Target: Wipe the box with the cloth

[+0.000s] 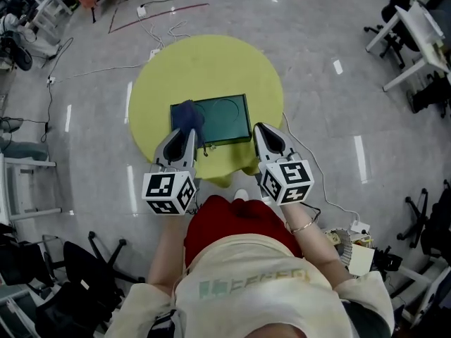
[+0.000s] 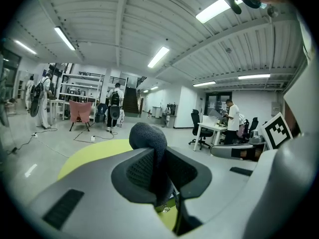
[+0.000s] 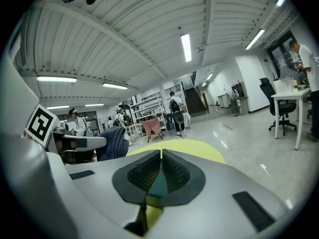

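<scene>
I find no word, number or brand that I can read. The left cube, on the left gripper, and the right cube, on the right gripper, carry only black-and-white square markers, patterns rather than letters. The pale green print on the person's cream shirt may be lettering, but in the head view it is too blurred to make out.

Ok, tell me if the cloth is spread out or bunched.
Bunched: the cloth stands as a rounded wad, pinched in the left gripper.
</scene>
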